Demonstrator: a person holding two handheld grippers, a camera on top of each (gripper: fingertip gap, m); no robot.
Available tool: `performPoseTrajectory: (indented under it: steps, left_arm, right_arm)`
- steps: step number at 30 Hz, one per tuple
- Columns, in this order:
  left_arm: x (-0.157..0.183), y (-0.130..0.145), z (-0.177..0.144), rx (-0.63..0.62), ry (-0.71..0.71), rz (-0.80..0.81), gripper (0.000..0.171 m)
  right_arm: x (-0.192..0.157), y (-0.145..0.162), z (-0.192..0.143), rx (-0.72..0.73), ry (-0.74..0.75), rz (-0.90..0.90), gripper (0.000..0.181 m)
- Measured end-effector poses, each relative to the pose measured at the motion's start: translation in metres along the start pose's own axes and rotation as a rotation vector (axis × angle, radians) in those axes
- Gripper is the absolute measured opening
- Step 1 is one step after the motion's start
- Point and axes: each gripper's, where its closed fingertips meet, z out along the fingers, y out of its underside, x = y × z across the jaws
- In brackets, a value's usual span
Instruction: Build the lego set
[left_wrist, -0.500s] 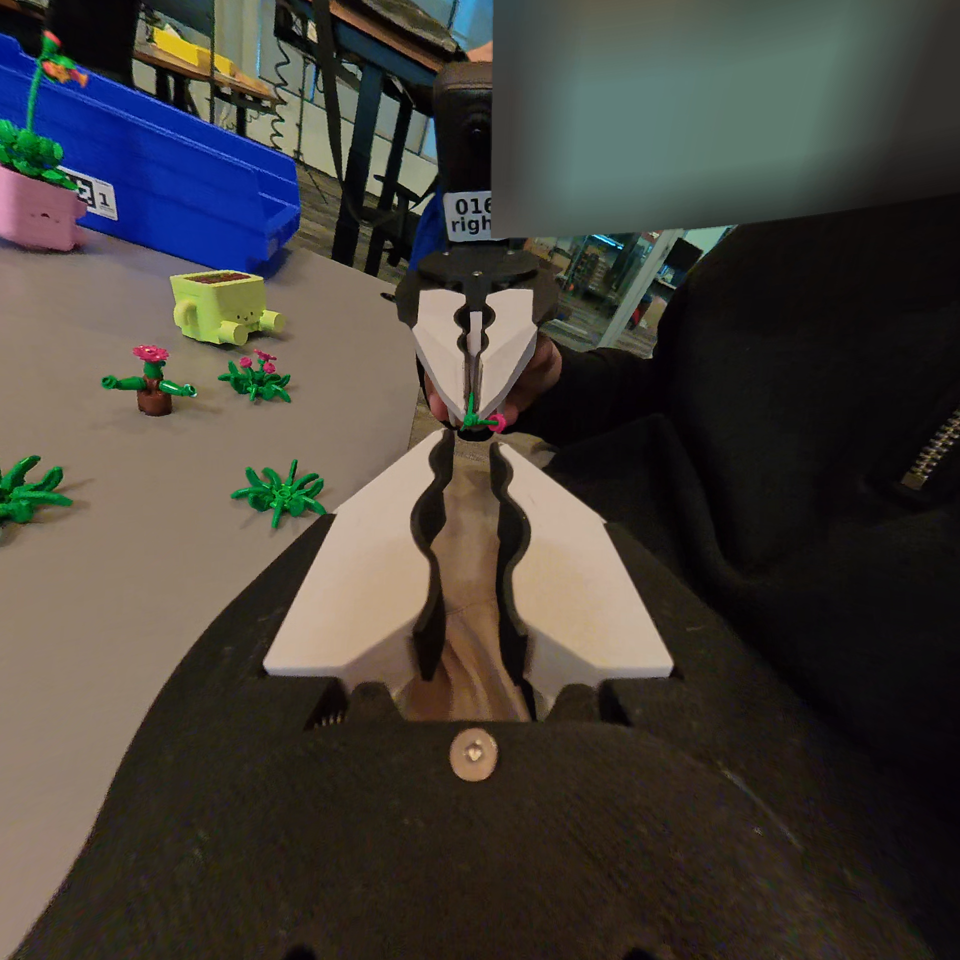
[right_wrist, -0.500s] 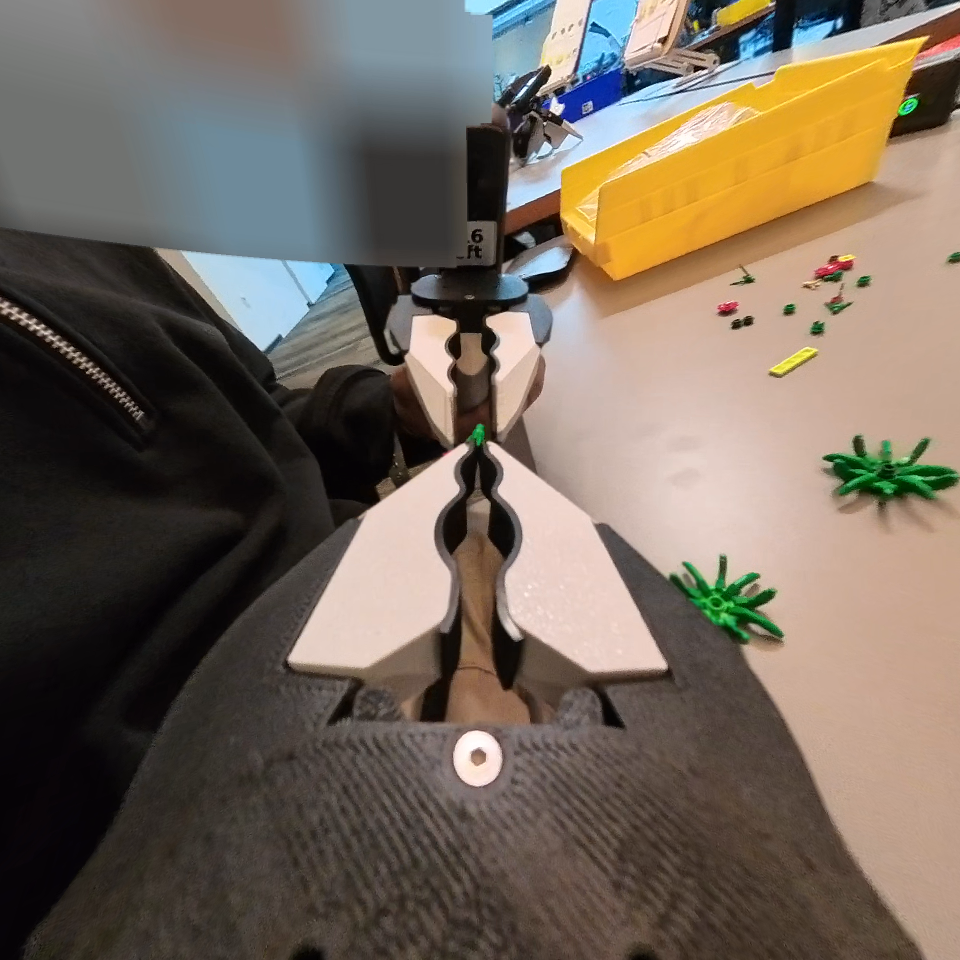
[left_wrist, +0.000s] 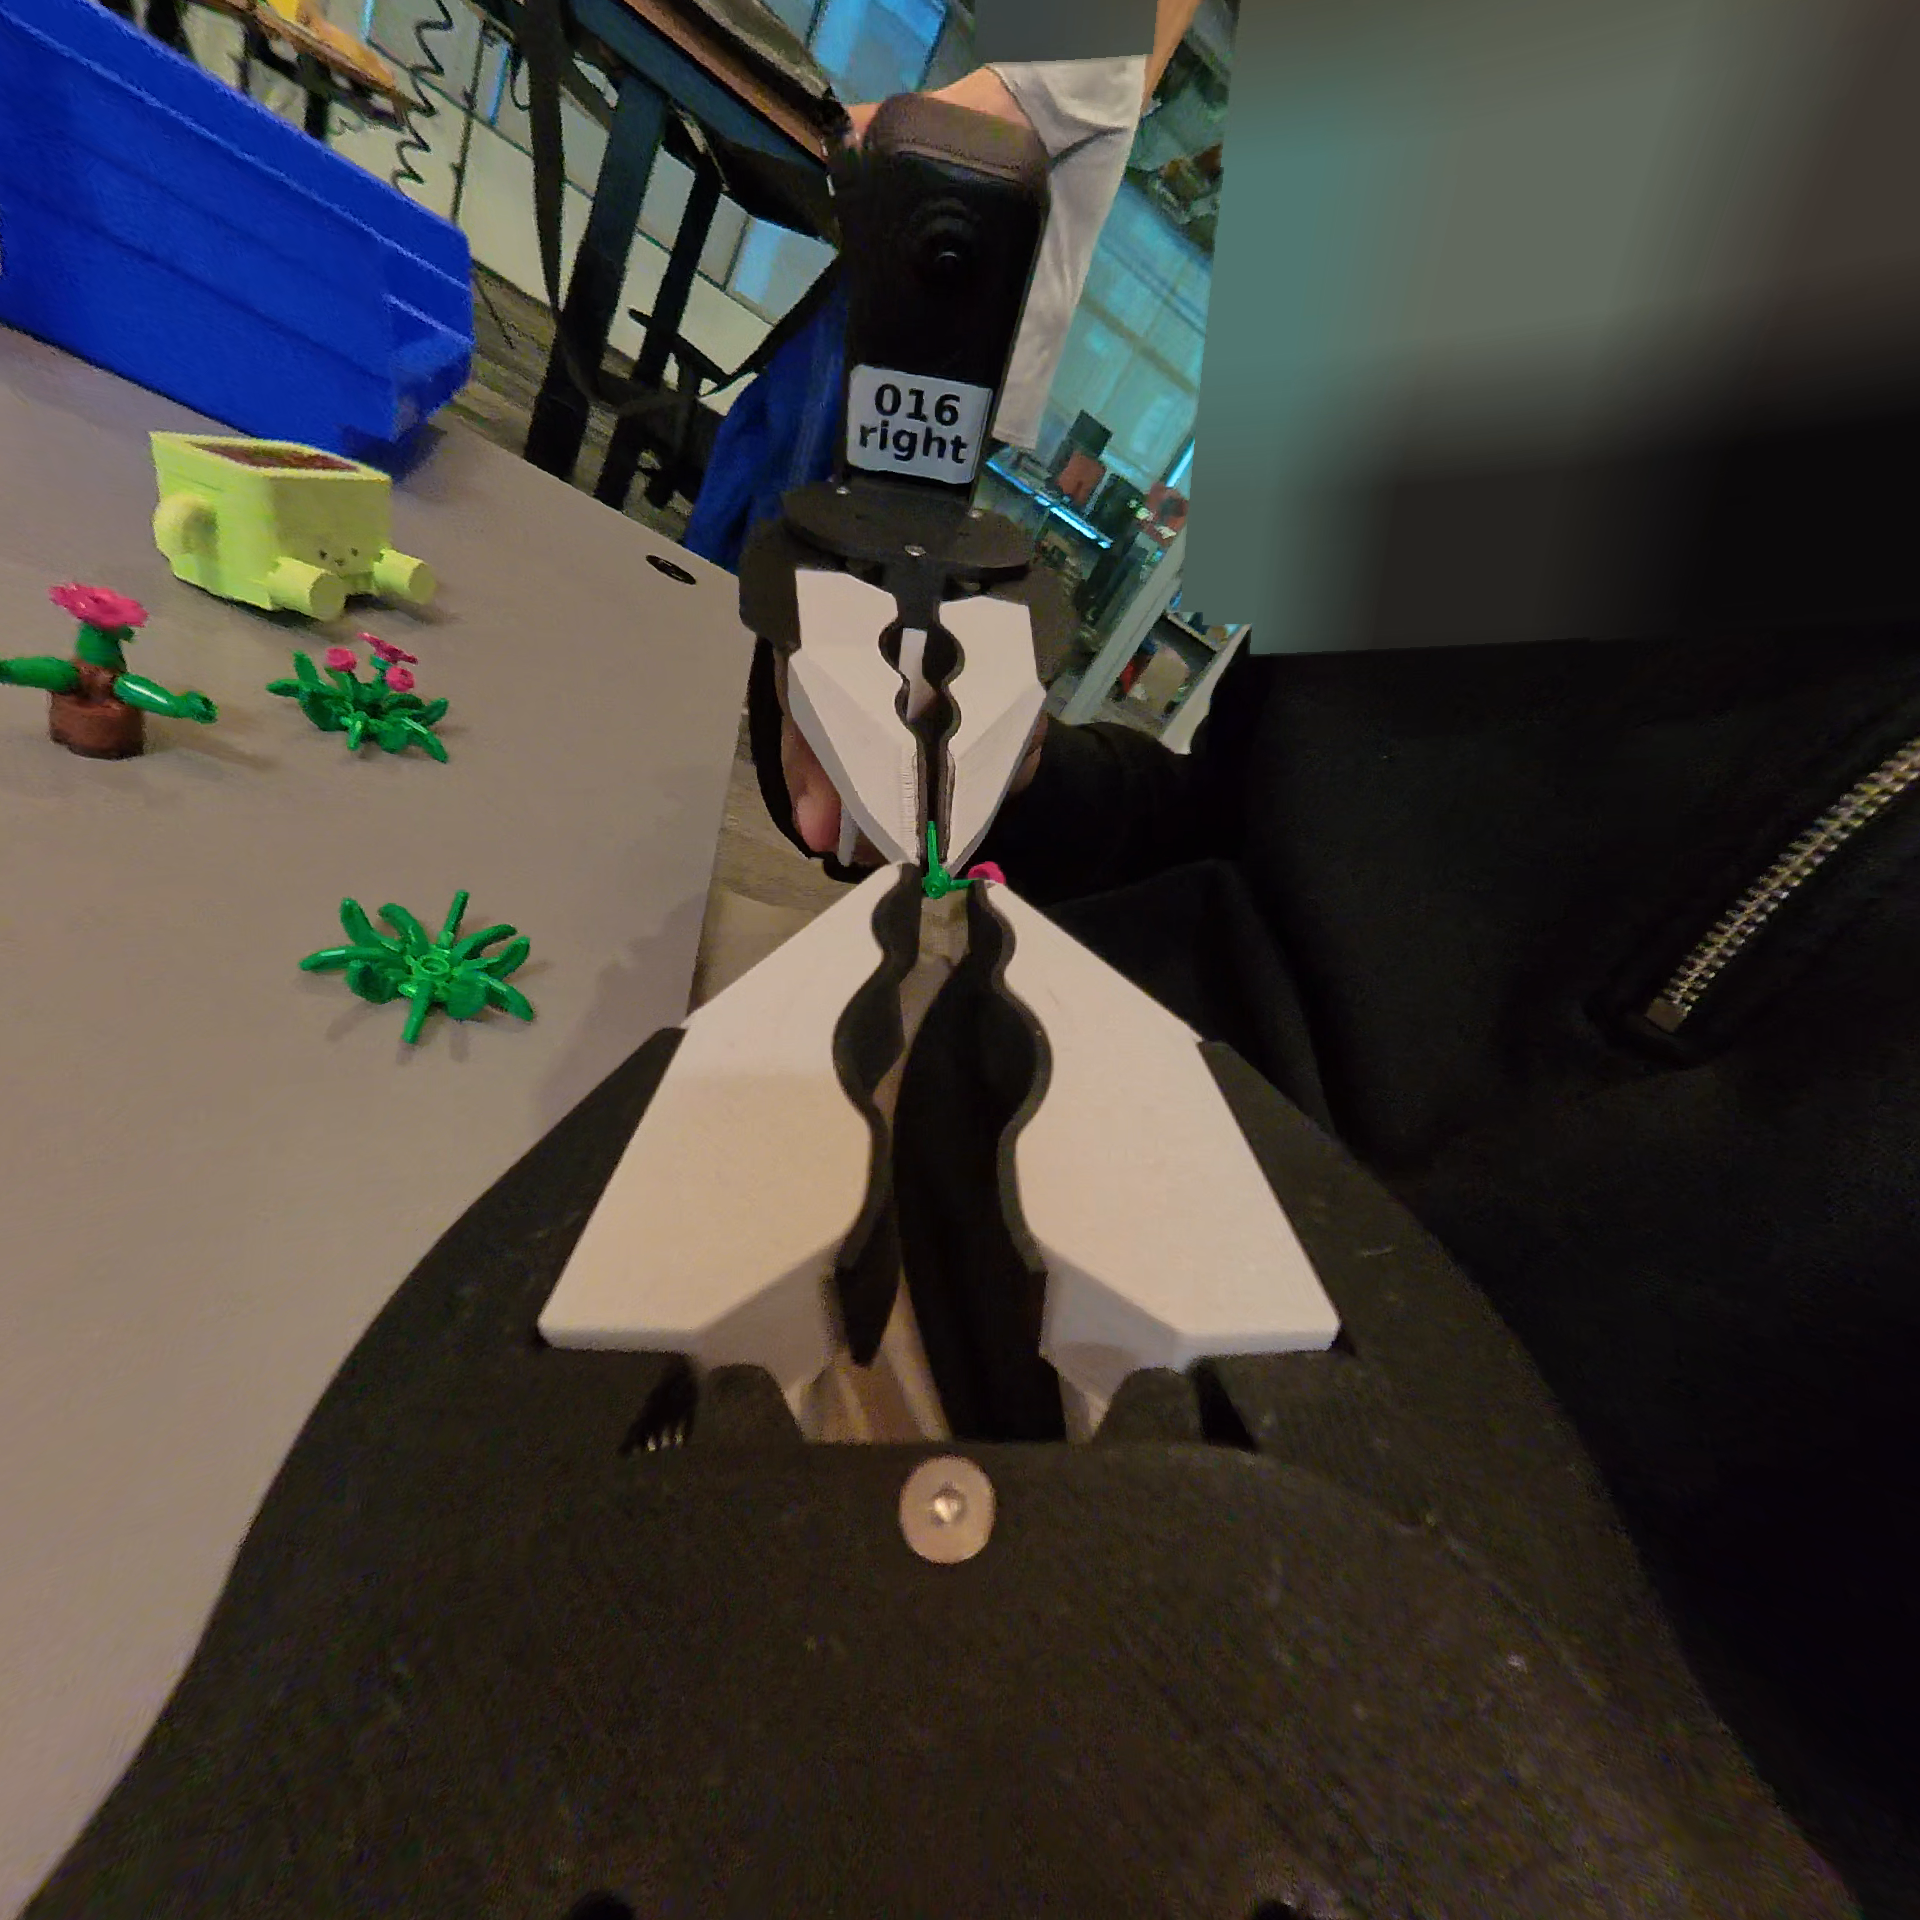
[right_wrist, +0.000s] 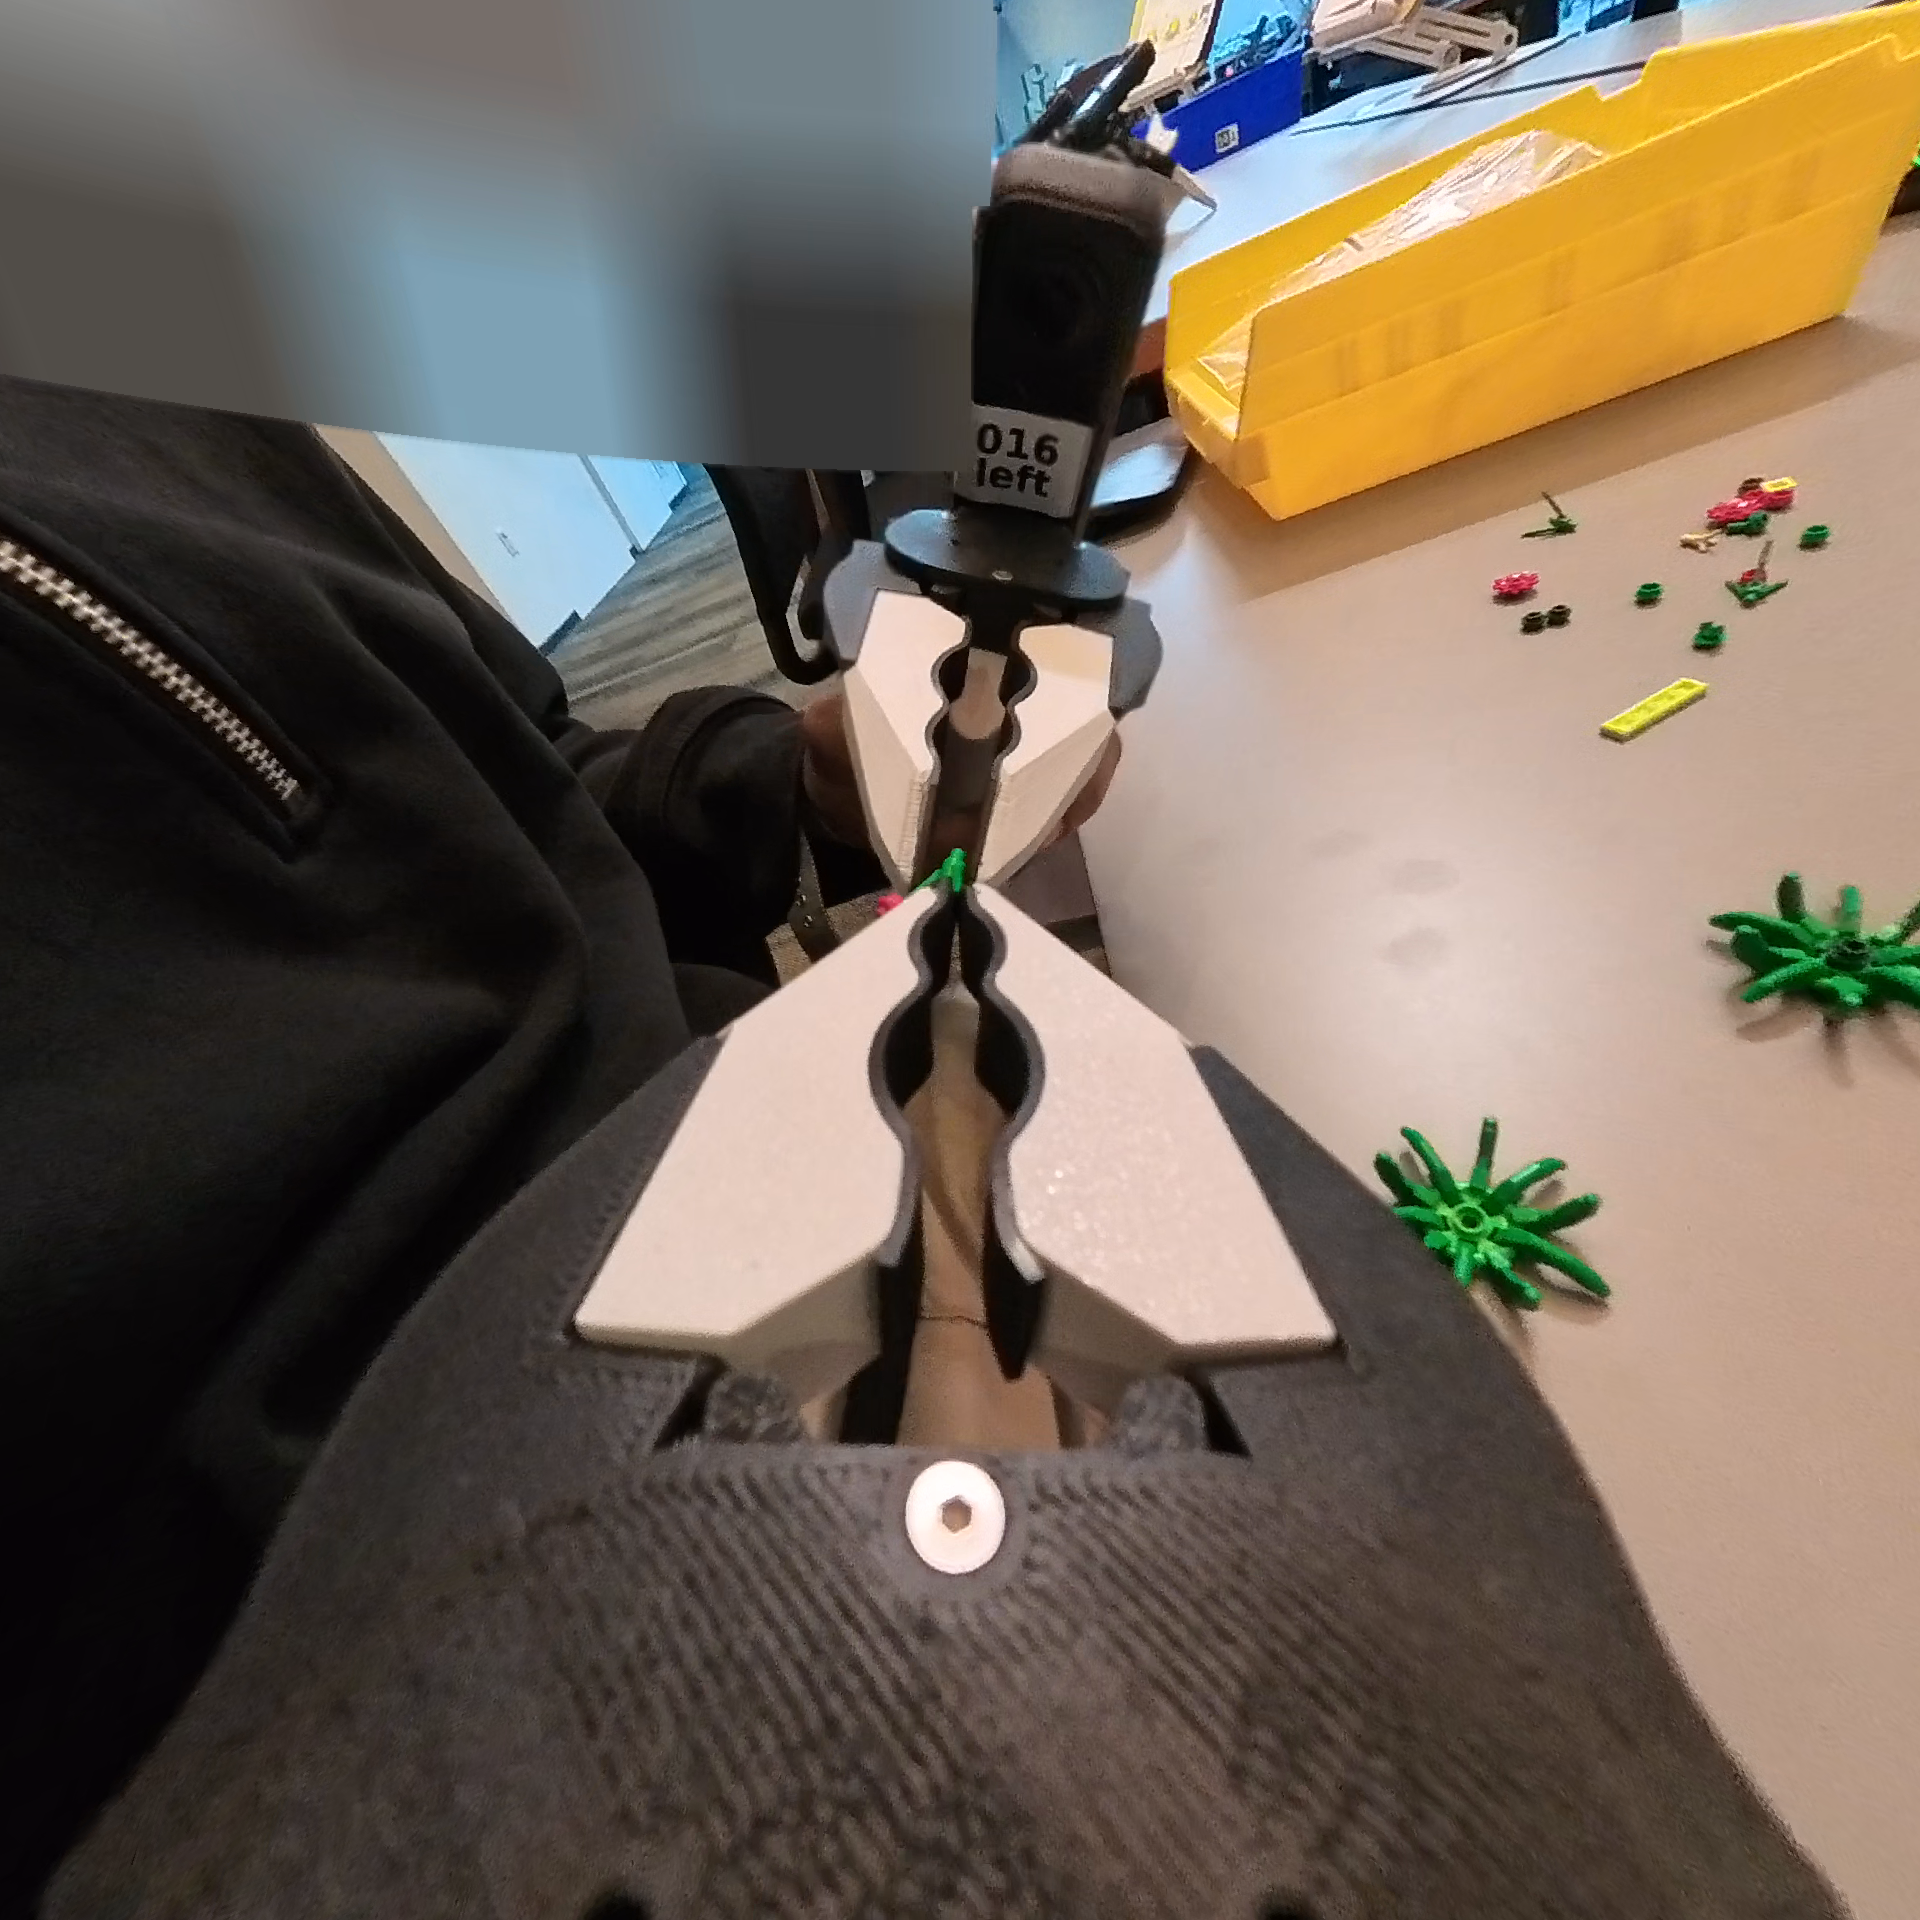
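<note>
Your two tongs meet tip to tip off the edge of the table, in front of your dark jacket. Your right tongs are pressed together on the thin green stem piece, which carries a small pink flower at one side. Your left tongs stand slightly apart at the tips, right at that stem; whether they touch it I cannot tell. On the table to your left sit a lime green pot, a brown pot with a pink bloom, a leafy clump with pink flowers and a green leaf rosette. To your right lie two more green rosettes, loose small pieces and a yellow bin
</note>
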Motion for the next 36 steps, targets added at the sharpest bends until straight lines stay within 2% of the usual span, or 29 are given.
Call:
performPoseTrajectory:
  steps: [8, 17, 26, 36]
  left_arm:
    - [-0.003, -0.002, -0.001, 0.039, 0.075, -0.174, 0.015]
    - [-0.018, -0.005, -0.008, 0.101, 0.048, -0.298, 0.013]
    - [-0.022, -0.002, -0.004, 0.092, 0.023, -0.321, 0.005]
    - [-0.026, -0.001, -0.007, 0.064, -0.053, -0.250, 0.002]
  right_arm:
    - [0.004, 0.002, 0.000, -0.033, 0.065, -0.094, 0.000]
    - [0.014, -0.001, -0.003, -0.111, 0.248, -0.382, 0.000]
    - [0.019, 0.002, 0.003, -0.195, 0.325, -0.508, 0.000]
    - [0.022, 0.003, 0.006, -0.218, 0.336, -0.515, 0.000]
